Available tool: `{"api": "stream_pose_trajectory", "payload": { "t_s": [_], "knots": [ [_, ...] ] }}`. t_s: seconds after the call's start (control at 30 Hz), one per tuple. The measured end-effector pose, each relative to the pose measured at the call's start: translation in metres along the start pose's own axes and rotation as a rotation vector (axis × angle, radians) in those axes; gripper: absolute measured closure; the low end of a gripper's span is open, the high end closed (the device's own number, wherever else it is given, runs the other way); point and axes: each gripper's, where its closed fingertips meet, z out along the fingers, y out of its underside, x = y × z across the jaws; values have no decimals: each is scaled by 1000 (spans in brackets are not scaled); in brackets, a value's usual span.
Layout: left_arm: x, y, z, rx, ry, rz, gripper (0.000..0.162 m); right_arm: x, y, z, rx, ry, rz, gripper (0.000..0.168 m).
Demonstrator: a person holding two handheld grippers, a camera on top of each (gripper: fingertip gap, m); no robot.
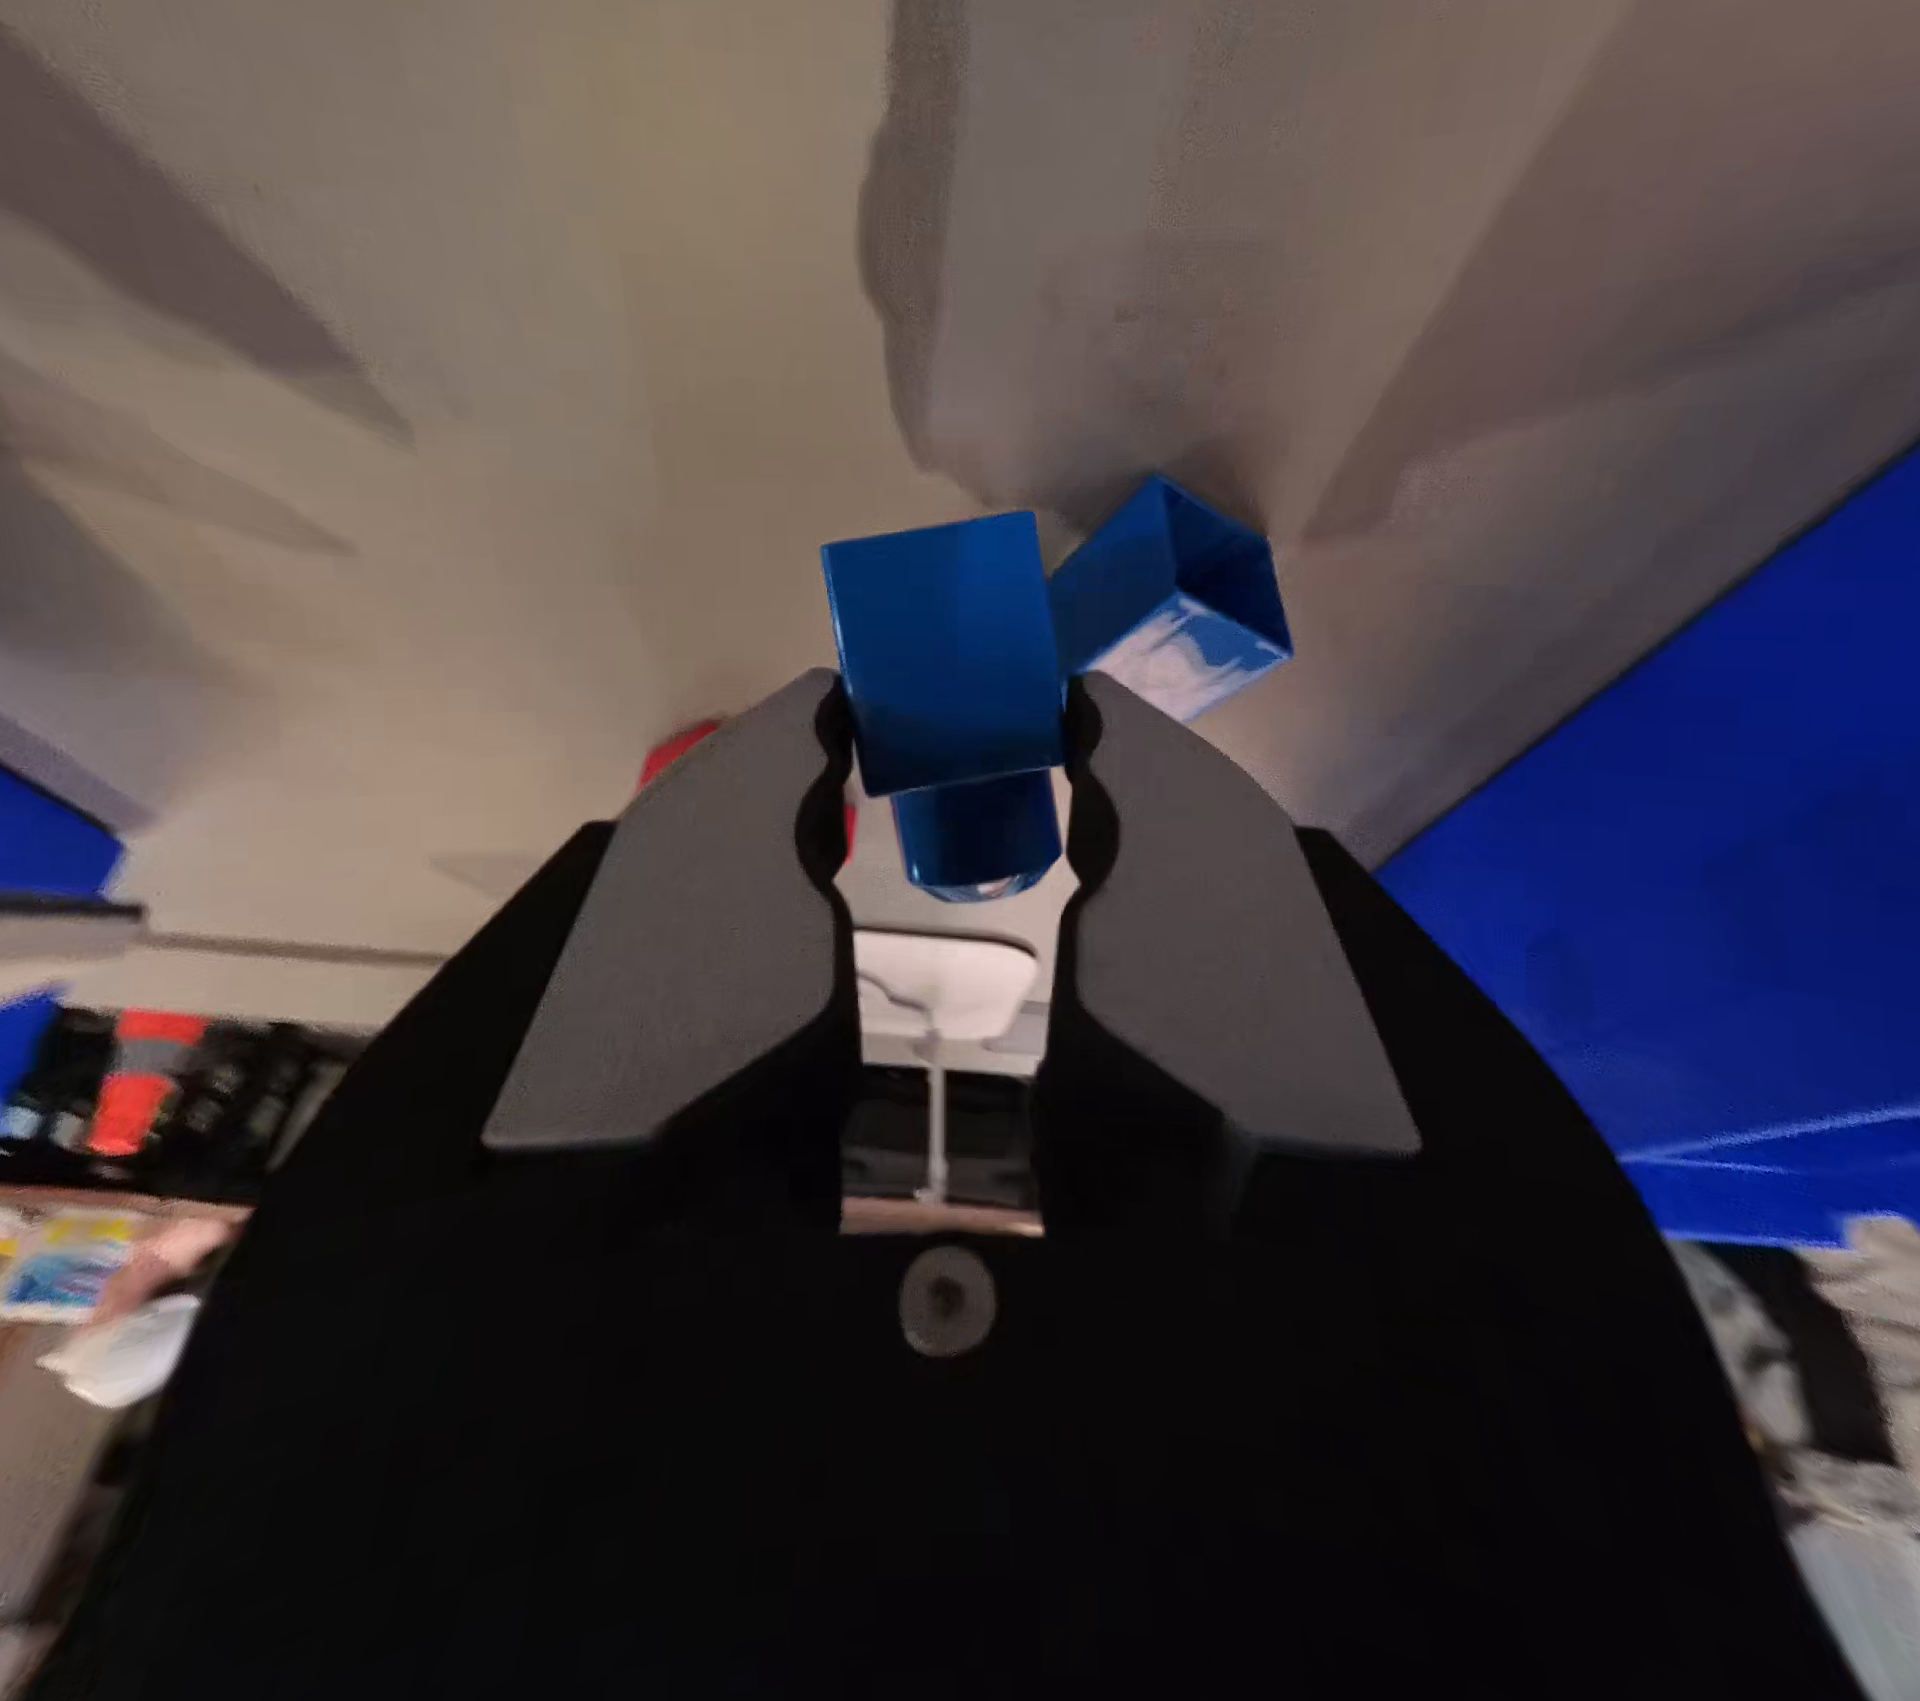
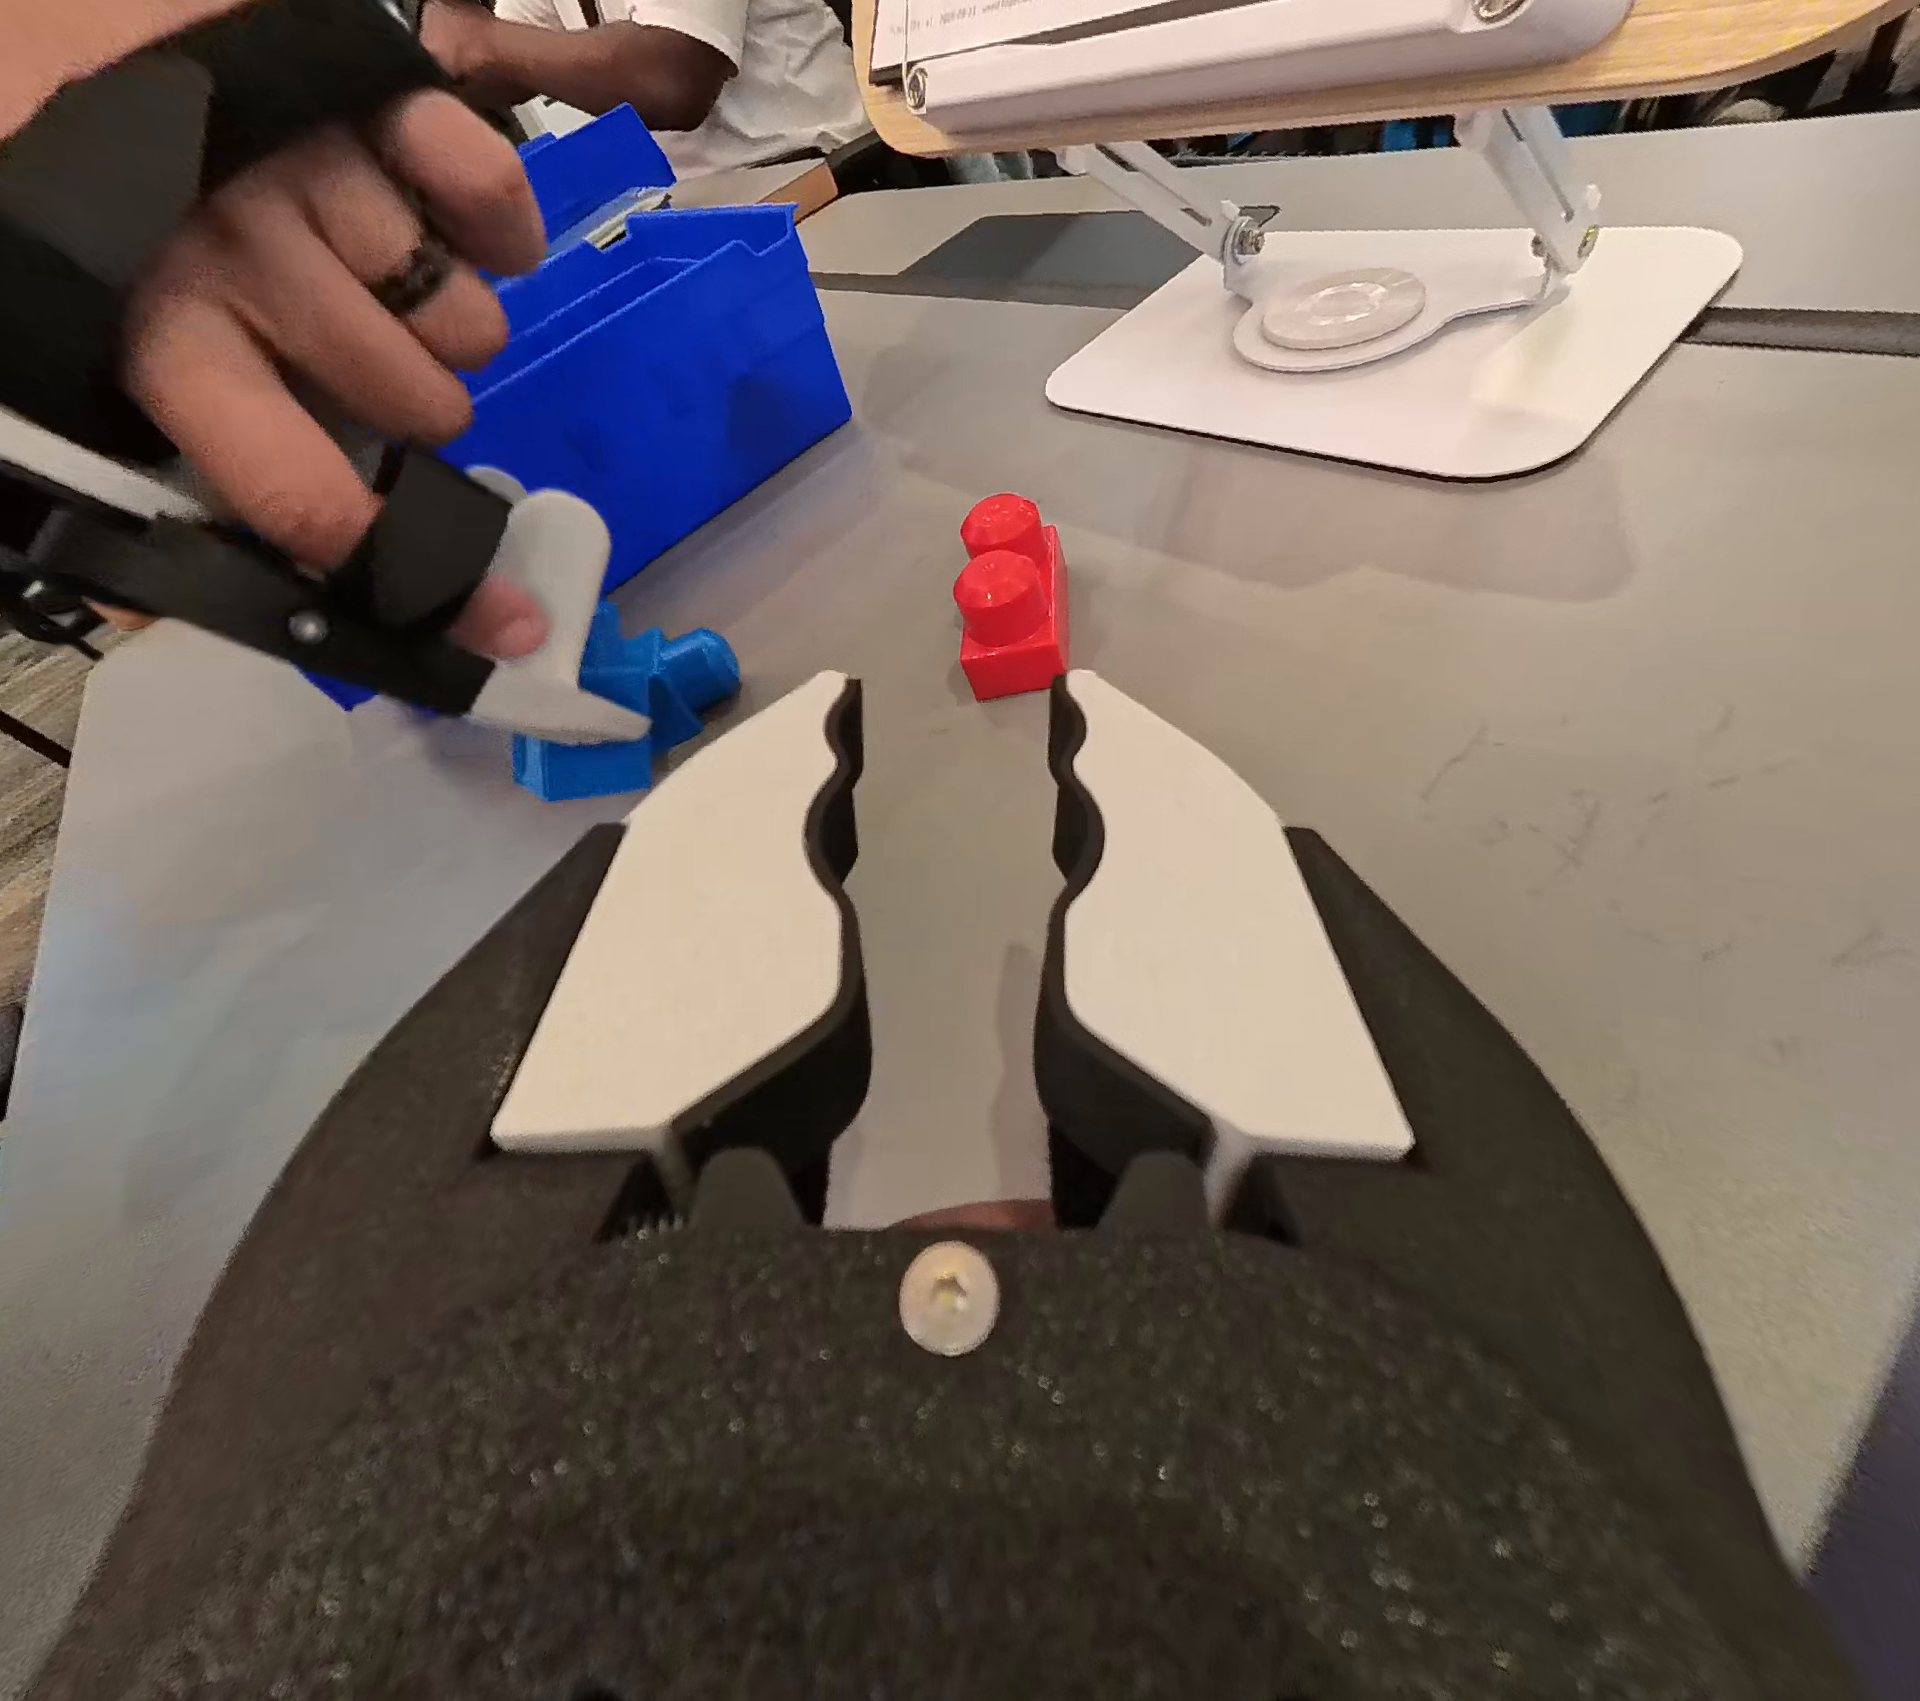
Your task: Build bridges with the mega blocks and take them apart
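Three blocks are in play and none is joined into a bridge yet, so I judge the build to be at its start. At the left, beside the blue bin, the left hand-held gripper is clamped on a single-stud blue block, which in the left wrist view lies tipped with its stud toward the camera and touches a second blue block, also tipped and showing its hollow underside. The right wrist view shows both blue blocks low on the grey worktop. Further right, the red two-stud block stands upright and alone, apart from the blues. Just short of it, the right hand-held gripper is parted and carries nothing. Left to do: stand the blues side by side, press red across, then dismantle.
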Motion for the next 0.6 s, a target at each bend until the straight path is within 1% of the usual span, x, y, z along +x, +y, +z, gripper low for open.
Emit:
{"api": "stream_pose_trajectory", "payload": {
  "t_s": [0.13,0.23,0.53,0.6],
  "knots": [
    [-3,-13,6,47,-8,128,123,-6,0,0,4,-38,36,134],
    [4,-19,14,65,67,145,123,-7,-1,1,3,-39,30,134],
    [12,1,22,-16,91,242,123,-7,-1,0,6,-54,52,134],
    [12,5,21,-34,60,273,122,-8,-1,1,3,-57,55,134]
  ]
}}
